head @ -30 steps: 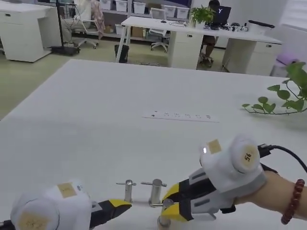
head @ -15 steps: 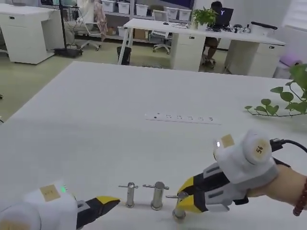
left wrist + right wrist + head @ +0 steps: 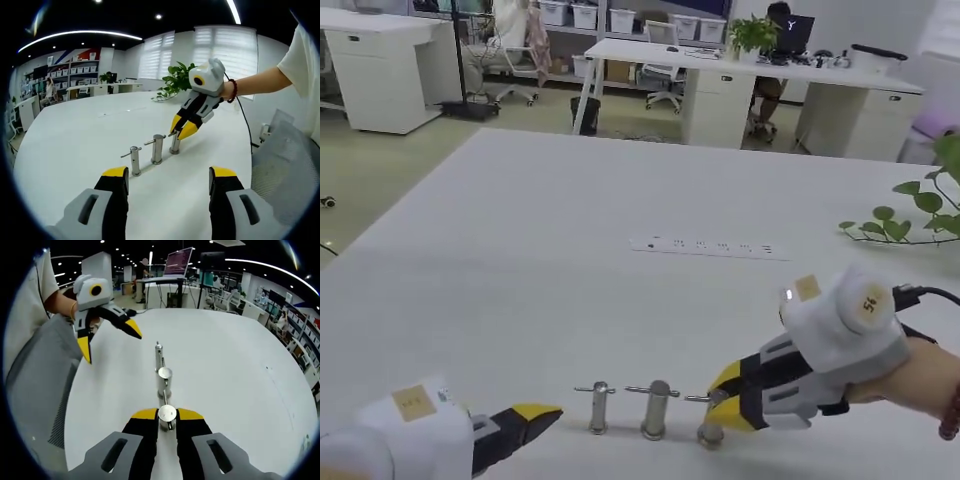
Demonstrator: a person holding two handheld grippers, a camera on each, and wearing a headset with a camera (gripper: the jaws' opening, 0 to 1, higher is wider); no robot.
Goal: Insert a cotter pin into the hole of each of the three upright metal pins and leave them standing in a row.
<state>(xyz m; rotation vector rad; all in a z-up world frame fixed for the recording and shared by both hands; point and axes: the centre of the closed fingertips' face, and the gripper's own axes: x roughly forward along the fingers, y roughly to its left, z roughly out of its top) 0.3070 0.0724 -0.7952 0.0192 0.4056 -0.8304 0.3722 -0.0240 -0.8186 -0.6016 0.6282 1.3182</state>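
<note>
Three upright metal pins (image 3: 655, 412) stand in a row on the white workbench (image 3: 570, 260), with a cotter pin (image 3: 645, 390) crossing each of the three. The right gripper (image 3: 722, 400) pinches the row's end pin (image 3: 711, 434) near its top. The left gripper (image 3: 167, 175), jaws spread, hovers just off the row's other end. Beyond the row are one power strip (image 3: 708, 246) and a trailing plant (image 3: 910, 215), and behind them an office of white desks (image 3: 740, 70).

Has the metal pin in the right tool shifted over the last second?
Yes. The right tool has carried its metal pin rightward and away from the person, almost into line with the middle pin.
</note>
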